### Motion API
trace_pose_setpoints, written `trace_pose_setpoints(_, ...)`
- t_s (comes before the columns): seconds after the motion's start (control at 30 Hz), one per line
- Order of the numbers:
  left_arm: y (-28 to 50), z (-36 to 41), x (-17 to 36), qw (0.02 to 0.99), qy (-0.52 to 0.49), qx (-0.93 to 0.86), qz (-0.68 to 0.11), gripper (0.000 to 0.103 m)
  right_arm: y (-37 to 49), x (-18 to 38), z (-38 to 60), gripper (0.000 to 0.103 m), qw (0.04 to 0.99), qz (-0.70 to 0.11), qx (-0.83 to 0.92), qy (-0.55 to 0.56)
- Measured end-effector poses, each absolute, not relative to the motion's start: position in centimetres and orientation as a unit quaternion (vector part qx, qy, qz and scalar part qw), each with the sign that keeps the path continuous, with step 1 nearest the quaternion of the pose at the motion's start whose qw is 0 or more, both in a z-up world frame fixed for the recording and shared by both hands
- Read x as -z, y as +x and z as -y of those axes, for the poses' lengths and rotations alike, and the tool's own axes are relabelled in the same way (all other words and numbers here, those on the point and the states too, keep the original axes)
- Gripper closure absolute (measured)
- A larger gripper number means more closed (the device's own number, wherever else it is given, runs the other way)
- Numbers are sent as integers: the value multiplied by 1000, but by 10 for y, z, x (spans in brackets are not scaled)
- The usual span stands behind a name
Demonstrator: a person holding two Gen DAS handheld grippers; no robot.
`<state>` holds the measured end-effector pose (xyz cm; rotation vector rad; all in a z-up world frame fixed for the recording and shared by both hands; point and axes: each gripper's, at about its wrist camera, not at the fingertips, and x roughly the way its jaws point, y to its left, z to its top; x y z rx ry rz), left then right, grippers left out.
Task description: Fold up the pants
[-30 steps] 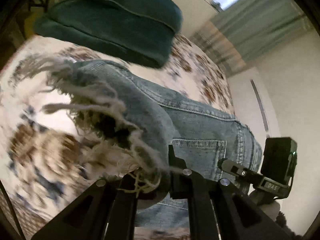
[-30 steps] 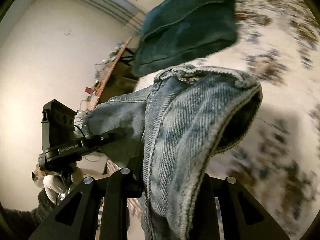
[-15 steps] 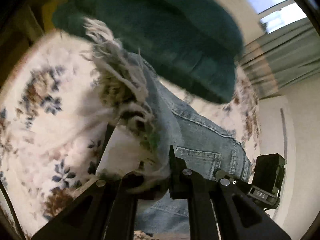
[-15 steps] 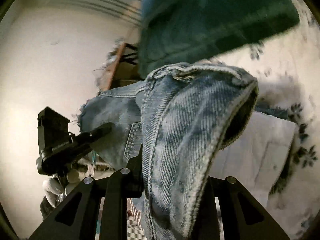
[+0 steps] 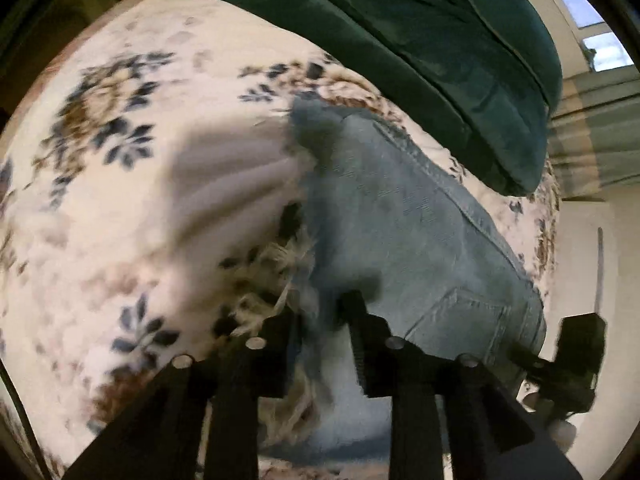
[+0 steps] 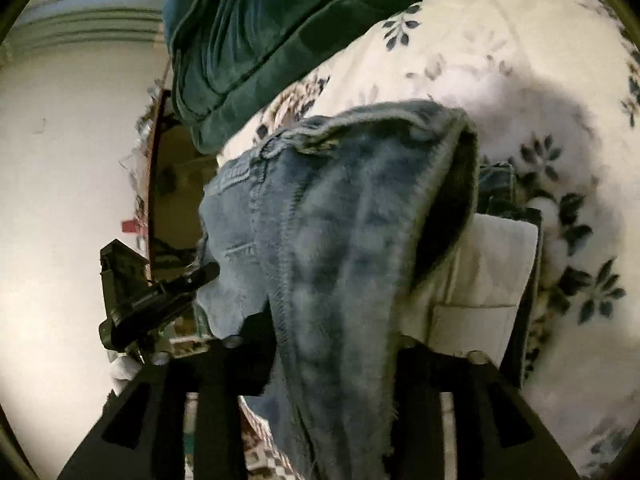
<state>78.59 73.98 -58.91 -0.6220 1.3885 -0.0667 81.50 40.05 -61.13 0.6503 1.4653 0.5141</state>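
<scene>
Light blue denim pants (image 5: 400, 232) with a frayed hem hang between both grippers above a floral bedspread (image 5: 120, 200). My left gripper (image 5: 320, 344) is shut on the frayed hem end. My right gripper (image 6: 332, 360) is shut on the waistband end of the pants (image 6: 340, 240), which drapes over its fingers; white pocket lining (image 6: 480, 272) shows to the right. The right gripper shows in the left wrist view (image 5: 568, 364), and the left gripper in the right wrist view (image 6: 160, 300).
A dark green cushion (image 5: 420, 40) lies at the far side of the bed, just past the pants; it also shows in the right wrist view (image 6: 260, 40). A wooden desk edge (image 6: 154, 168) stands by the wall.
Both grippers have carried the pants forward and down toward the bedspread near the green cushion. The frayed hem has swung down in front of the left gripper. Both grips stay shut.
</scene>
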Motion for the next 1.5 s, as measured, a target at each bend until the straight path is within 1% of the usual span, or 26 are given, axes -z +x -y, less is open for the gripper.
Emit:
trace_pose_setpoints(0.03, 776, -738, 580, 734, -269, 26, -624, 74, 813, 600, -404, 18, 675, -652, -222, 266)
trace_pose_setpoints(0.07, 767, -735, 574, 741, -253, 20, -622, 70, 809, 589, -405, 5, 689, -653, -209, 233)
trace_pose_setpoints(0.1, 756, -731, 566, 751, -227, 5, -621, 68, 805, 581, -403, 2, 701, -651, -201, 210)
trace_pose_setpoints(0.13, 749, -728, 564, 756, -211, -4, -620, 58, 799, 571, -404, 2, 717, -649, -184, 177)
trace_pose_setpoints(0.17, 735, -722, 554, 767, -190, -18, -612, 51, 792, 562, -405, 2, 729, -649, -164, 145)
trace_pose_setpoints(0.2, 720, -714, 542, 782, -173, -28, -598, 47, 784, 555, -406, 2, 742, -646, -142, 110)
trace_pose_setpoints(0.3, 690, -694, 513, 805, -135, -43, -576, 24, 744, 519, -412, 2, 777, -625, -78, 3)
trace_pose_setpoints(0.37, 668, -676, 490, 813, -123, -42, -567, 15, 717, 497, -414, 2, 793, -607, -48, -38)
trace_pose_setpoints(0.43, 649, -659, 468, 821, -105, -49, -559, 15, 691, 476, -412, 2, 804, -591, -26, -59)
trace_pose_setpoints(0.67, 573, -602, 374, 855, -80, -66, -508, 15, 600, 372, -382, 2, 844, -536, -6, -32)
trace_pose_setpoints(0.97, 474, -535, 274, 882, -79, -108, -452, 15, 490, 252, -337, 2, 879, -470, -54, -64)
trace_pose_setpoints(1.2, 398, -487, 221, 892, -94, -145, -418, 15, 403, 165, -295, 2, 896, -422, -111, -81)
trace_pose_setpoints(1.5, 317, -442, 153, 908, -98, -164, -373, 15, 303, 72, -241, 2, 908, -384, -150, -73)
